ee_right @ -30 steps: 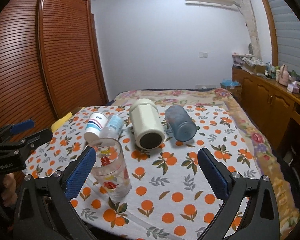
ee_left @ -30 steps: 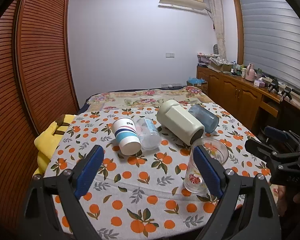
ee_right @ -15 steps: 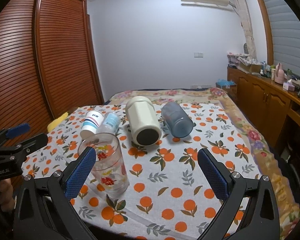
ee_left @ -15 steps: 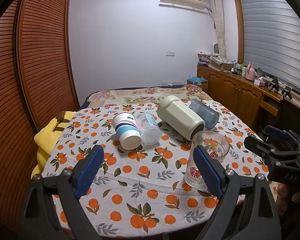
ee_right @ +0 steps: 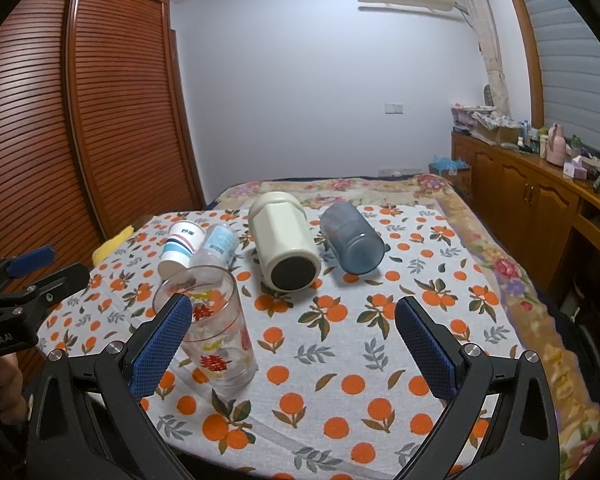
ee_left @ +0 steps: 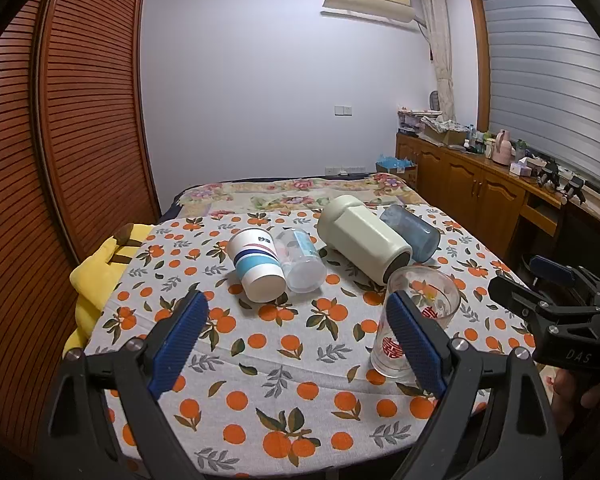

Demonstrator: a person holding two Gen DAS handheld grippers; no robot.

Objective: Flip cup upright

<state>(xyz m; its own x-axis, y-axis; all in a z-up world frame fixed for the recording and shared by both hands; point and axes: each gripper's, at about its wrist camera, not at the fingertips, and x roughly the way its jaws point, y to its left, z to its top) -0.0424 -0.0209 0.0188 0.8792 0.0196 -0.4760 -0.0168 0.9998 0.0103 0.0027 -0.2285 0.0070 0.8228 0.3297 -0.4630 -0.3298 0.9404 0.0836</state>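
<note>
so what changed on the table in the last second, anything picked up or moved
Nothing was picked up or let go. Both the left gripper and the right gripper stayed open and empty while drawing back and up a little, so more of the tablecloth shows. The glass still stands upright; the paper cup, clear cup, cream bottle and blue cup still lie on their sides.

- Before you, a table [ee_right: 380,360] holds five vessels.
- A glass [ee_right: 210,328] stands upright nearest, at your 11 o'clock.
- Behind it, four lie on their sides in a row: paper cup [ee_right: 180,242] at 10 o'clock, bottle [ee_right: 218,244] touching it, jar [ee_right: 282,248] at 12, tumbler [ee_right: 352,238] at 1.
</note>
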